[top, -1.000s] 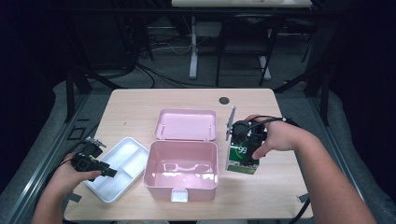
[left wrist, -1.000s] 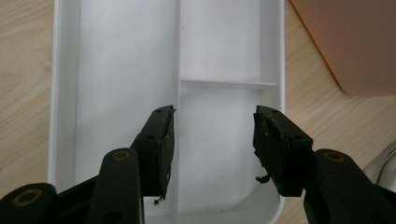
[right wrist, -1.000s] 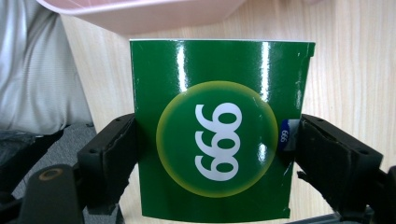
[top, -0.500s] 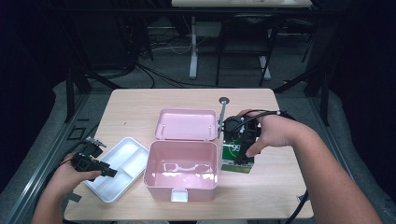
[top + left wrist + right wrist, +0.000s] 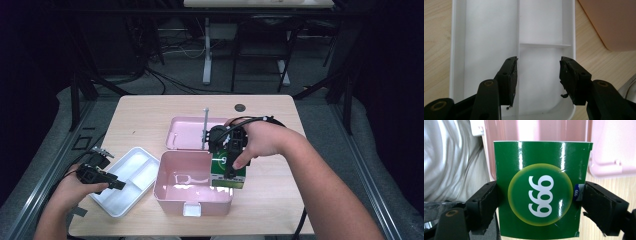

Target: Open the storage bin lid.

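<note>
Fingers [image 5: 599, 210] astride green box [image 5: 541, 190]

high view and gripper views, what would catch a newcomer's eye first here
The green box with a yellow circle and white digits, clamped in the right gripper at the right rim of the open pink case in the middle of the table. Next the white tray left of the case, with the left gripper open above it.

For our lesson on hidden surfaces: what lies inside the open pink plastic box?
The open pink plastic box shows a glossy bare floor with a faint raised moulding. Its right inner corner is covered by the green carton clamped in the right tool.
</note>
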The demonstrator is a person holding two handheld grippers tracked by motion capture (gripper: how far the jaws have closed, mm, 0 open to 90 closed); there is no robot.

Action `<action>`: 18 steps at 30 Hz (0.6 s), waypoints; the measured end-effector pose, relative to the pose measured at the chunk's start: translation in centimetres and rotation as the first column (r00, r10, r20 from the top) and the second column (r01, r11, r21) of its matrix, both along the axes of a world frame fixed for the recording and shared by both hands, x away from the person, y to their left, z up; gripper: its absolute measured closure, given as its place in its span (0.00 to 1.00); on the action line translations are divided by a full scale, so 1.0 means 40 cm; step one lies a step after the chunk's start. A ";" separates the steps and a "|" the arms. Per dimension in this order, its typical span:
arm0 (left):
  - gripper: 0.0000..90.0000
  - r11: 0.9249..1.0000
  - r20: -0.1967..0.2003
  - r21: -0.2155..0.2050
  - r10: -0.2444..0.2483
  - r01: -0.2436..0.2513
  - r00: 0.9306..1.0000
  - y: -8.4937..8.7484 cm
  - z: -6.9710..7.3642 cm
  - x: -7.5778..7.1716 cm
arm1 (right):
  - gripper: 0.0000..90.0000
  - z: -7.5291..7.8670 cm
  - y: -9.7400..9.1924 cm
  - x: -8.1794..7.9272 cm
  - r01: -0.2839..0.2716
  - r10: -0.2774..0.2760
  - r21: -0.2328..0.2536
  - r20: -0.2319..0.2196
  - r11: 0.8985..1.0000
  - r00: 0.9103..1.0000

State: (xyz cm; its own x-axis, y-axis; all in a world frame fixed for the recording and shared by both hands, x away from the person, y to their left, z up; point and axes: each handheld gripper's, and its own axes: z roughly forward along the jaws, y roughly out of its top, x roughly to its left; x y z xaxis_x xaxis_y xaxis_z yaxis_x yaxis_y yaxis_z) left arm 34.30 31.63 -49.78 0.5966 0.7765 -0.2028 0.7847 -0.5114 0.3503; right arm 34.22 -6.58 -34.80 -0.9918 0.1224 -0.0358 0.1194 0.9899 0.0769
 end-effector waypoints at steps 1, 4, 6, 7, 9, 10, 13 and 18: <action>0.54 1.000 0.000 0.000 0.000 0.000 1.000 0.000 0.000 0.000 | 0.19 -0.001 0.009 0.000 -0.008 0.008 0.000 0.002 1.000 1.000; 0.54 1.000 0.000 0.001 0.000 0.000 1.000 -0.001 0.000 0.000 | 0.19 -0.003 0.031 0.001 -0.017 0.017 -0.001 0.001 1.000 1.000; 0.54 1.000 -0.001 0.000 0.000 0.000 1.000 -0.001 0.000 0.000 | 0.19 -0.005 0.042 0.002 -0.028 0.028 0.000 0.006 1.000 1.000; 0.54 1.000 0.002 0.000 0.001 -0.001 1.000 0.000 0.000 0.000 | 0.19 -0.005 0.047 0.002 -0.027 0.027 -0.001 0.005 1.000 1.000; 0.54 1.000 0.000 -0.001 0.001 -0.001 1.000 0.001 0.001 0.000 | 0.19 -0.007 0.054 0.002 -0.034 0.034 0.000 0.010 0.999 0.999; 0.54 1.000 0.001 -0.003 0.002 -0.002 1.000 0.001 0.001 0.000 | 0.19 -0.007 0.056 0.002 -0.035 0.035 -0.003 0.009 0.999 0.999; 0.54 1.000 0.001 -0.002 0.001 -0.001 1.000 0.001 0.001 0.000 | 0.19 -0.010 0.059 0.003 -0.036 0.036 -0.002 0.011 0.999 0.999; 0.54 1.000 0.000 -0.001 0.001 -0.001 1.000 0.001 0.001 0.000 | 0.19 -0.015 0.059 0.005 -0.033 0.033 -0.006 0.022 0.999 0.999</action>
